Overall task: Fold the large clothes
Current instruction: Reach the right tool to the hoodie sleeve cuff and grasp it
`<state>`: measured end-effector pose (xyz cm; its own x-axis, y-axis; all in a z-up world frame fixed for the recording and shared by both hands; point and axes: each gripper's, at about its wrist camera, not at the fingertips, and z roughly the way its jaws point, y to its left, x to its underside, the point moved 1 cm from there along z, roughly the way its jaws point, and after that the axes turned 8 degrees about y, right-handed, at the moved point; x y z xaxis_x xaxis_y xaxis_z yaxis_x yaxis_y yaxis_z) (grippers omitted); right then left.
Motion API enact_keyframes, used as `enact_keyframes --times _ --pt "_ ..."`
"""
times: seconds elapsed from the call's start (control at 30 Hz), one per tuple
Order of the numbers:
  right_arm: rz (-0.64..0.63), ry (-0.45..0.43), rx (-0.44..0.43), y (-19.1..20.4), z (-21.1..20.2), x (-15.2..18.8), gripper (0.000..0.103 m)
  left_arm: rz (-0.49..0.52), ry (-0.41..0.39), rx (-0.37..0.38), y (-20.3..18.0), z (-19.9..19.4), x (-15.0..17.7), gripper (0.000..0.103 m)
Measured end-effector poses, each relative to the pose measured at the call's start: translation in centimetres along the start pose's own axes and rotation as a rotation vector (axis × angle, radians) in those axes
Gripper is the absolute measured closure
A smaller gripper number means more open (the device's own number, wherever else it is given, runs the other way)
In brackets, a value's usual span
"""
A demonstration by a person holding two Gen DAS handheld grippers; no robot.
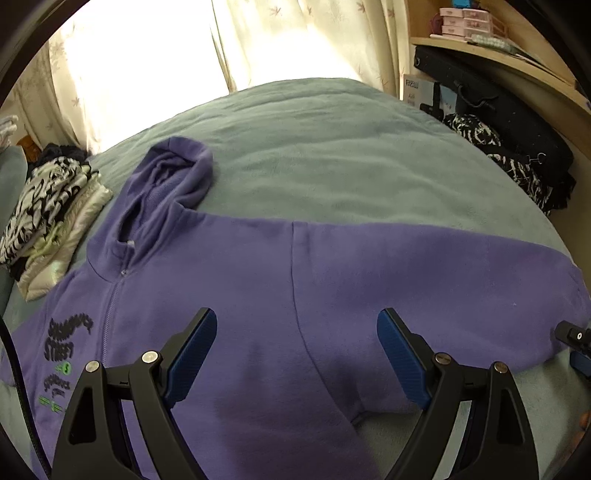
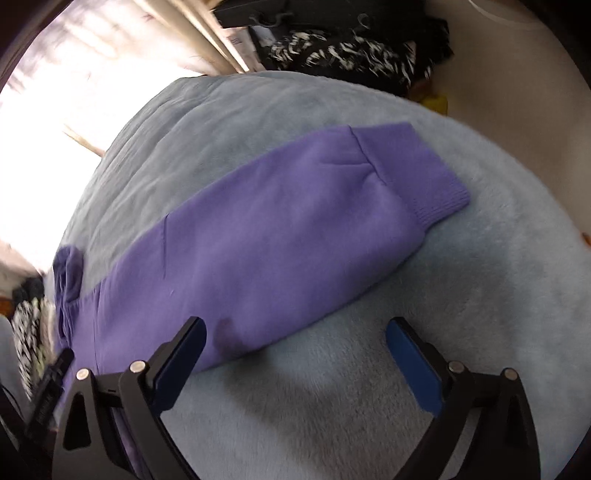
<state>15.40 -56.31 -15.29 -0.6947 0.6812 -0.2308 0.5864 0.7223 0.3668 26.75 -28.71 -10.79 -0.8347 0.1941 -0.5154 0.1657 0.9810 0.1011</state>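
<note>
Pale grey-blue fleece blanket [image 1: 332, 155] covers the bed, with bright curtains [image 1: 122, 74] behind it. Above it, the left gripper [image 1: 297, 350] has its 2 blue-padded jaws spread wide apart, holding nothing, hovering over the chest and armpit area of the purple hoodie [image 1: 258, 280]. The right gripper [image 2: 295, 354] likewise has its jaws wide apart and empty; its left finger [image 2: 184, 354] sits over the lower edge of the hoodie's sleeve [image 2: 280, 229], while its right finger is over bare blanket [image 2: 480, 295].

The hoodie lies flat, front up, on the blanket. Its zipper [image 1: 110, 306] runs down the middle, with black and green printed lettering [image 1: 61, 350] beside it. The hood [image 1: 173, 173] is spread away from the grippers, toward the curtains. 1 sleeve stretches straight out sideways, ending in a ribbed cuff [image 2: 432, 192] that rests on the blanket.

Near the hood, at the bed's edge, sits a stack of folded clothes [image 1: 51, 225] in black-and-white pattern and cream. On the opposite side, a black-and-white patterned garment [image 1: 498, 155] hangs off the bed by a wooden shelf [image 1: 498, 55] holding pink boxes [image 1: 461, 22].
</note>
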Motion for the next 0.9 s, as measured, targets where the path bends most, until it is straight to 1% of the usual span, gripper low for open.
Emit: enact_keyframes --times 0.13,0.2,0.27,0.33,0.4,0.43,0.47,0.5,0.57,0.63,0.73,0.8,0.83,0.9 --pt "0.081 0.007 -0.065 -1.0 1.0 -1.2 0.003 -0.024 0.042 0.043 0.2 1.2 -0.1 0.016" --pt "0.110 0.012 -0.069 -1.0 1.4 -1.9 0.003 -0.026 0.041 0.046 0.4 1.3 0.0 0.016" --pt "0.121 0.000 -0.075 -0.8 1.5 -2.5 0.005 -0.029 0.037 0.053 0.7 1.2 0.1 0.016" --pt "0.118 -0.020 -0.051 -0.3 1.3 -2.9 0.027 -0.039 0.027 0.069 1.3 0.8 0.1 0.016" --pt "0.101 -0.035 -0.015 0.2 0.8 -3.1 0.078 -0.056 0.006 0.095 2.1 0.0 0.3 0.016" --pt "0.094 -0.041 -0.029 0.4 0.5 -3.2 0.091 -0.065 -0.008 0.100 2.7 -0.4 0.3 0.016" --pt "0.090 -0.050 -0.060 0.6 0.0 -3.1 0.091 -0.074 -0.028 0.110 3.4 -1.2 0.5 0.016" --pt "0.079 -0.073 -0.069 1.2 -0.8 -3.0 0.091 -0.076 -0.037 0.116 3.8 -1.5 0.5 0.016" --pt "0.017 -0.132 -0.068 3.1 -2.8 -2.4 0.091 -0.089 -0.050 0.118 5.2 -2.7 0.5 0.016" --pt "-0.045 -0.168 -0.100 5.4 -4.6 -1.8 0.091 -0.109 -0.062 0.113 6.9 -3.8 0.7 0.016" --pt "-0.168 -0.204 -0.155 10.3 -7.2 -0.1 0.091 -0.133 -0.070 0.100 9.4 -5.3 1.0 0.016" --pt "-0.262 -0.217 -0.183 13.9 -8.3 1.5 0.091 -0.147 -0.088 0.074 11.7 -6.5 1.6 0.016" --pt "-0.312 -0.216 -0.195 15.9 -8.6 2.3 0.091 -0.150 -0.094 0.066 12.4 -6.8 1.8 0.019" --pt "-0.415 -0.198 -0.222 19.7 -8.7 4.4 0.091 -0.157 -0.108 0.022 14.3 -7.6 2.4 0.030"
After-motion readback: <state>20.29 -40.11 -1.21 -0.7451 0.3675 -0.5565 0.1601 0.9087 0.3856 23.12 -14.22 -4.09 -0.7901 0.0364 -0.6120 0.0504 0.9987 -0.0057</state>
